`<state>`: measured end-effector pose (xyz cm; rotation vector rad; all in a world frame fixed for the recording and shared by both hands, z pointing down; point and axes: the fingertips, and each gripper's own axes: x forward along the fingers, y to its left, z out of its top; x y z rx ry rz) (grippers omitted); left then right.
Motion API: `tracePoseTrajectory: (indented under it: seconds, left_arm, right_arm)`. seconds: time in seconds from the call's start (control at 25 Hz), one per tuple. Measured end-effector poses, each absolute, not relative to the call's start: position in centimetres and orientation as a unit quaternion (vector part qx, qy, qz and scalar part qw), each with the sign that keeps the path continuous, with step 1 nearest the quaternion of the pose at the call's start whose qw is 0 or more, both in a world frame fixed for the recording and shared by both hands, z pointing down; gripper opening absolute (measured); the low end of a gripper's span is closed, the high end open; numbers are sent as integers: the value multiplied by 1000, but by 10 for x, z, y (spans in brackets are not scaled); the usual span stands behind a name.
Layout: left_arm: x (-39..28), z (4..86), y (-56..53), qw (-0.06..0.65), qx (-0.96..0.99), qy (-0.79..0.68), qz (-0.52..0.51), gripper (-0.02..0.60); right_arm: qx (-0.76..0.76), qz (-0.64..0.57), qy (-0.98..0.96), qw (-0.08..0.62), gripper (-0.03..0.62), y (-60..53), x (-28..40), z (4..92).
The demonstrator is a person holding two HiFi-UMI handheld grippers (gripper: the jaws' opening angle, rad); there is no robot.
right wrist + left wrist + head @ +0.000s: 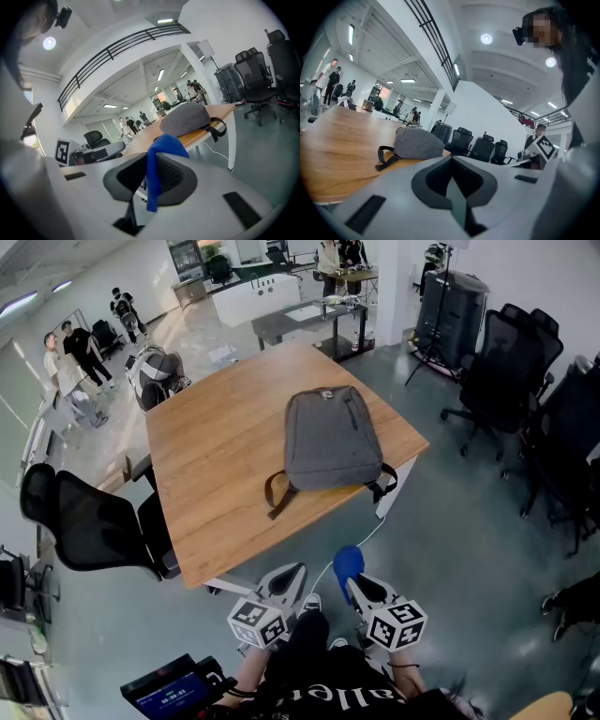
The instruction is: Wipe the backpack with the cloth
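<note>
1. Your right gripper (360, 588) is clamped on the blue cloth (348, 562); in the right gripper view the jaws pinch a fold of the cloth (163, 146), with one bunch standing above the tips and a tail hanging below them
2. Your left gripper (284, 579) has its jaws closed together with nothing between them; the left gripper view shows them meeting along a thin seam at the tips of the left gripper (451, 163)
3. The grey backpack (330, 439) lies flat on the wooden table (211, 474), ahead of both grippers and well apart from them; from the right gripper it sits forward and slightly to the left, from the left gripper forward and to the right
4. The backpack's dark straps (277, 494) trail off the end that faces you, so they are the part closest to your tips
5. Both grippers hang on your side of the table's near edge, side by side and close to your body, neither one over the tabletop
6. My reading of progress: the cloth is in hand, so the pick-up part is settled, but no wiping has begun, since the cloth touches nothing except the jaws
7. What remains, as I judge it, is all of the wiping: bring the right gripper forward over the table edge, lay the cloth on the grey fabric and stroke across it; your empty left gripper is free to steady the backpack if it slides
</note>
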<state>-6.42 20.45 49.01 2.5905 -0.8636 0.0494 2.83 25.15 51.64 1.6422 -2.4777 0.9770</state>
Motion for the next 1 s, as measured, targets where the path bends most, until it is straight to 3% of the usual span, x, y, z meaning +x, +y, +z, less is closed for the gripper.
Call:
tracePoseTrajectory:
  seconds: [0.56, 1.0]
  left_arm:
    - [-73, 488, 74, 196, 939, -284, 13, 0]
    - [-96, 505, 34, 217, 935, -282, 20, 0]
  right_arm:
    - [521, 285, -803, 51, 66, 118, 3, 519]
    - [471, 254, -839, 99, 66, 40, -50, 536]
